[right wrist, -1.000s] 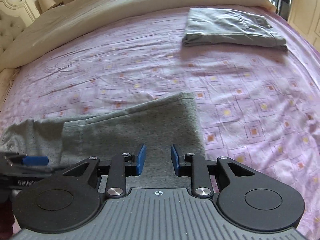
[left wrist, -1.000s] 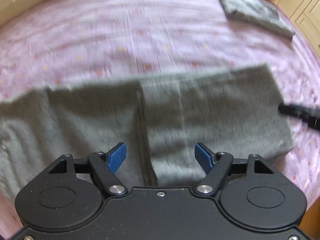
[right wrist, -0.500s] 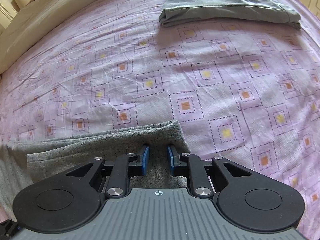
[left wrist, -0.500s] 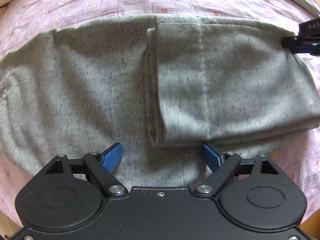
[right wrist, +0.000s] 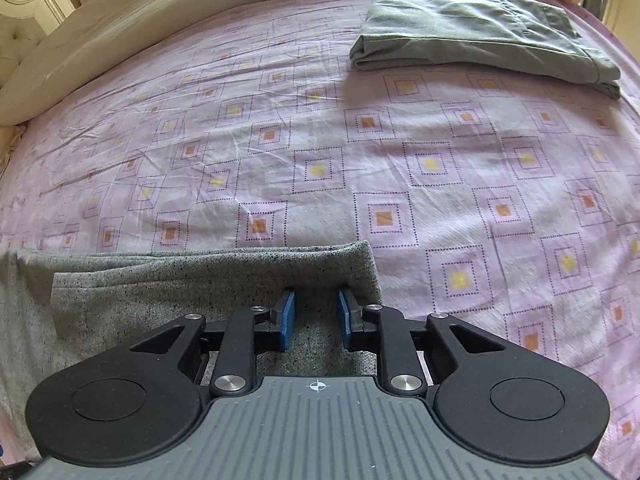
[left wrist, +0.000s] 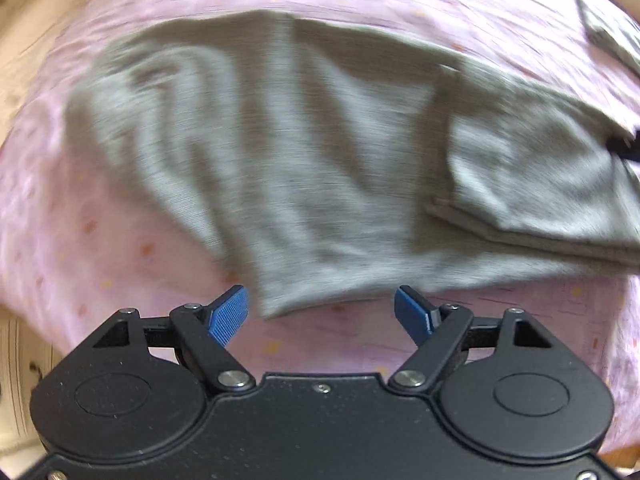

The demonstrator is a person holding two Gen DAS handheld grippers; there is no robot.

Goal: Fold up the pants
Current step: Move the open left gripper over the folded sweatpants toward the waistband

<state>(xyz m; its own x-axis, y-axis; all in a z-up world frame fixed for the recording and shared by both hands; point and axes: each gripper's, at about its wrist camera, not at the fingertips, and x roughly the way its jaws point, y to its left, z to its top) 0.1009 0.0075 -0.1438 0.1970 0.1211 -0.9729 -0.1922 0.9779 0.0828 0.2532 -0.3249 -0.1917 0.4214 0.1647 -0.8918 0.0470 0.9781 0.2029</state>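
Grey pants lie across the pink patterned sheet, blurred in the left wrist view. Their right part is folded over into a doubled end. My left gripper hangs wide above the pants' near edge, its jaws closing. A corner of fabric lies between the blue pads, which do not touch it. My right gripper rests over the folded end, its jaws slightly apart and opening. Flat fabric shows in the gap. In the left wrist view a black bit of the right gripper shows at the right edge.
A second pair of grey pants lies folded at the far right of the bed. A cream duvet is rolled along the far side. The bed's near edge drops away at lower left.
The left gripper has swung left along the pants, from the fold line to their near left corner. The right gripper sank onto the folded end, narrowed its jaws, then eased them a little.
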